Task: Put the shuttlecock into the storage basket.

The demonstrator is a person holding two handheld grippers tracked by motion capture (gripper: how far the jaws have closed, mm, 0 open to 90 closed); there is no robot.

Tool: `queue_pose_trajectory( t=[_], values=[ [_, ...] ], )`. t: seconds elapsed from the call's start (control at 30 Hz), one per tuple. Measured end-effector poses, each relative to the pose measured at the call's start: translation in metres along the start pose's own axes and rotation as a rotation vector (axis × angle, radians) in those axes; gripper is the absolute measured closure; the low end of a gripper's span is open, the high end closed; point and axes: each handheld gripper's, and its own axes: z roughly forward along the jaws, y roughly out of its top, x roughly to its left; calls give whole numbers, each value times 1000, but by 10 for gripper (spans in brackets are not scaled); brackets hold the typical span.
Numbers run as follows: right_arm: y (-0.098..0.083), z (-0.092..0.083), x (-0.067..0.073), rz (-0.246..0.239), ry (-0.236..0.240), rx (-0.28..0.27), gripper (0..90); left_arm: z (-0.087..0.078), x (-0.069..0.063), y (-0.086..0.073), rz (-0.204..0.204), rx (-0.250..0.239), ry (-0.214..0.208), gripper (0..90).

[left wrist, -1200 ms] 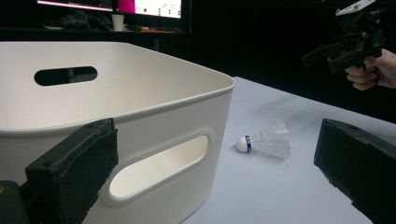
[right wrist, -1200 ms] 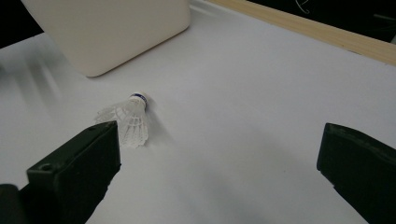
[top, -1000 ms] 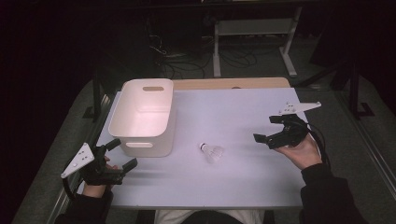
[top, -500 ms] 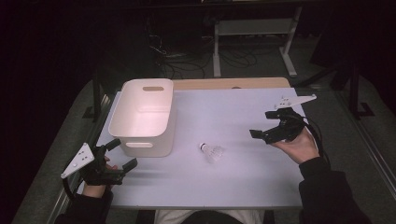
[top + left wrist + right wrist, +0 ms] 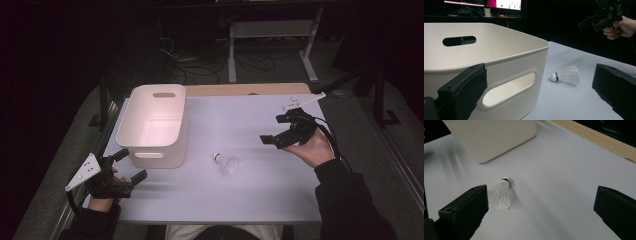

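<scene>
A white shuttlecock (image 5: 227, 162) (image 5: 565, 75) (image 5: 501, 194) lies on its side on the pale table (image 5: 240, 115), just right of a white plastic bin (image 5: 156, 125) (image 5: 486, 57) (image 5: 491, 137). My left gripper (image 5: 129, 165) (image 5: 541, 100) rests open at the table's front left, beside the bin's near wall, with nothing between its jaws. My right gripper (image 5: 272, 130) (image 5: 541, 215) is held open above the table's right side, pointing down toward the shuttlecock and well apart from it. In the left gripper view the right gripper (image 5: 599, 17) shows at the upper right.
A wooden strip (image 5: 240, 90) (image 5: 599, 142) runs along the table's far edge. Behind the table stand a metal frame (image 5: 270, 30) and loose cables on a dark floor. Monitors glow at the back in the left gripper view.
My right gripper has moved left and slightly toward the table's middle, tilting down toward the shuttlecock. The left gripper, bin and shuttlecock have stayed put.
</scene>
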Motion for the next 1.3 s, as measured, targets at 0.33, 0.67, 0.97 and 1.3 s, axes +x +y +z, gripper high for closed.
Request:
queue_pose_trajectory(
  t=[0.33,0.67,0.97,1.3],
  values=[
    [10,12,4,-29,11,38,0,0,0,0,0,-1,0,0],
    [24,22,12,-57,32,70,0,-1,0,0,2,-3,2,0],
    [30,37,17,-66,60,102,0,-1,0,0,-1,-4,3,0],
    [35,51,22,-77,79,137,0,-2,0,0,1,-5,4,0]
  ],
)
